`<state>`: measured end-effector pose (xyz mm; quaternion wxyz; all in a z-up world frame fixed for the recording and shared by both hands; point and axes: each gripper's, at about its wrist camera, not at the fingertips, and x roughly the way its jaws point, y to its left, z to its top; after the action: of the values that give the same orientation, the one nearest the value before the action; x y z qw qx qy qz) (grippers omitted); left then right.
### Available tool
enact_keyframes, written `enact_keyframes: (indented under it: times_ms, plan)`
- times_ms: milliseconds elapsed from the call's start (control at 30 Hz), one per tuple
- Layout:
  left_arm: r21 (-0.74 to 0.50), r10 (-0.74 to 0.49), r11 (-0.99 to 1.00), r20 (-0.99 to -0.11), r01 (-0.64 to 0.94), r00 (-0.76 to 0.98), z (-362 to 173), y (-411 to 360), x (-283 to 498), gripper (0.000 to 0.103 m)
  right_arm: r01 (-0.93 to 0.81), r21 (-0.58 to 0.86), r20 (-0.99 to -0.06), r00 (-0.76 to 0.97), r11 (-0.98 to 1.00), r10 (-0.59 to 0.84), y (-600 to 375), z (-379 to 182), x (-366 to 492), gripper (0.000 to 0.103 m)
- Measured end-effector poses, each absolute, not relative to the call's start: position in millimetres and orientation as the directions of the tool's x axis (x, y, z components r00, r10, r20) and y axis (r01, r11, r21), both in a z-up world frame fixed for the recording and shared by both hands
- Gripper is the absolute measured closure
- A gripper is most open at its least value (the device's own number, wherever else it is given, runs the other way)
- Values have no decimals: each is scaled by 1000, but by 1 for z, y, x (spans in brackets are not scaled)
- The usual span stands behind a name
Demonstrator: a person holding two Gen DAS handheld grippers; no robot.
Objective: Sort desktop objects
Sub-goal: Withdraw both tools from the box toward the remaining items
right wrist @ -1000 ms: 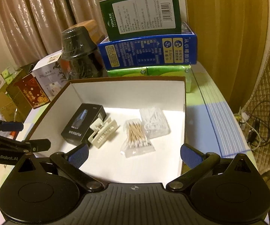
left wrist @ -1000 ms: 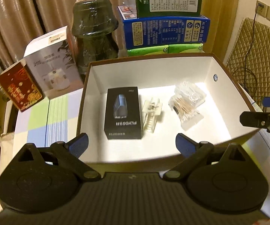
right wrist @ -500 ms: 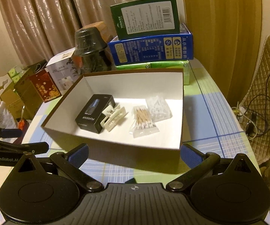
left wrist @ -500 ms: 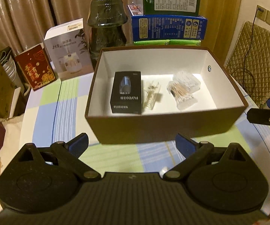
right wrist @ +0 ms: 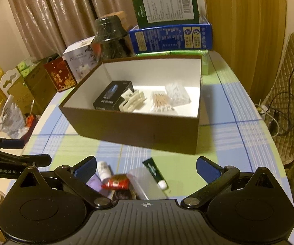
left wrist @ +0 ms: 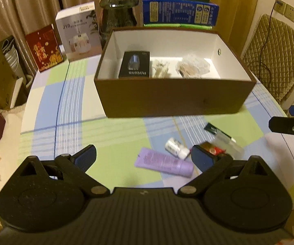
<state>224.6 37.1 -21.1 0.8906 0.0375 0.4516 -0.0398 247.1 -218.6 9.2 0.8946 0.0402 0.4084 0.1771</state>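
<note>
Both hand-held grippers — left (left wrist: 143, 156), right (right wrist: 146, 166) — were released, holding nothing. The purple tube (left wrist: 163, 162) lay on the bench (left wrist: 114, 134), near of the brown box (left wrist: 173, 94).

What we count on the checked table

We see one brown box (left wrist: 173, 94) holding four things: one black carton (left wrist: 134, 65), one cream hair clip (right wrist: 133, 102), two clear packets (right wrist: 168, 99); outside it, one purple tube (left wrist: 163, 162), one green tube (right wrist: 154, 172), one white bottle (left wrist: 176, 148)
</note>
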Motion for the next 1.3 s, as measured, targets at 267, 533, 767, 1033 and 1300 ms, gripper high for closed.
enact_keyframes:
  times_ms: [267, 533, 767, 1033, 1300]
  plan:
    - [17, -48, 993, -843, 115, 536, -40, 29, 209, 6, -272, 219, -757, 558, 937, 339, -222, -12, 229, 2]
    - [13, -53, 992, -861, 126, 505, -52, 25, 198, 5, -280, 216, -776, 533, 935, 339, -223, -23, 218, 2]
    - [6, -50, 994, -870, 112, 491, -58, 24, 194, 6, -280, 192, -792, 522, 941, 317, -223, -32, 216, 2]
    - [11, -43, 994, -872, 107, 487, -60, 21, 192, 7, -296, 176, -802, 511, 939, 311, -222, -38, 215, 2]
    - [3, -45, 995, -877, 100, 478, -67, 20, 197, 7, -279, 169, -814, 501, 945, 293, -227, -47, 219, 2]
